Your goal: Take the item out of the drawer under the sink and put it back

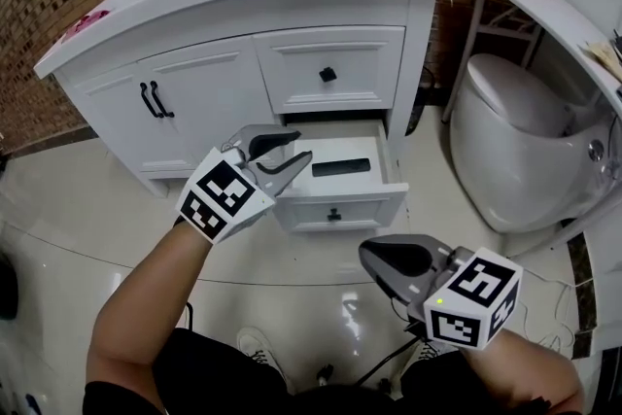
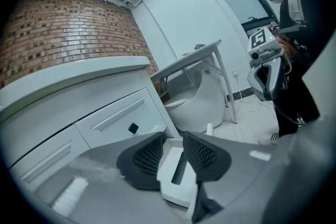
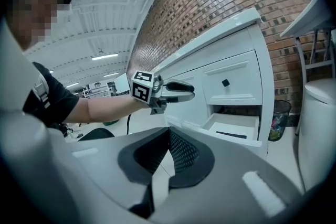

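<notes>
The lower drawer (image 1: 335,205) of the white sink cabinet stands pulled out. A flat black item (image 1: 340,166) lies inside it. My left gripper (image 1: 299,149) hovers just left of the drawer, a little above its rim. Its jaws are open with nothing between the pads. In the left gripper view the gripper (image 2: 173,139) frames the drawer and the black item (image 2: 178,168) below it. My right gripper (image 1: 364,253) hangs over the floor in front of the drawer, its tips (image 3: 169,131) touching and empty. The right gripper view shows the drawer (image 3: 231,126) and the left gripper (image 3: 189,90).
Above the open drawer sits a closed drawer with a black knob (image 1: 328,74). Cabinet doors with black handles (image 1: 155,100) are at the left. A white toilet (image 1: 515,141) stands at the right, a small bin (image 3: 281,118) between it and the cabinet. Cables (image 1: 389,360) trail on the floor.
</notes>
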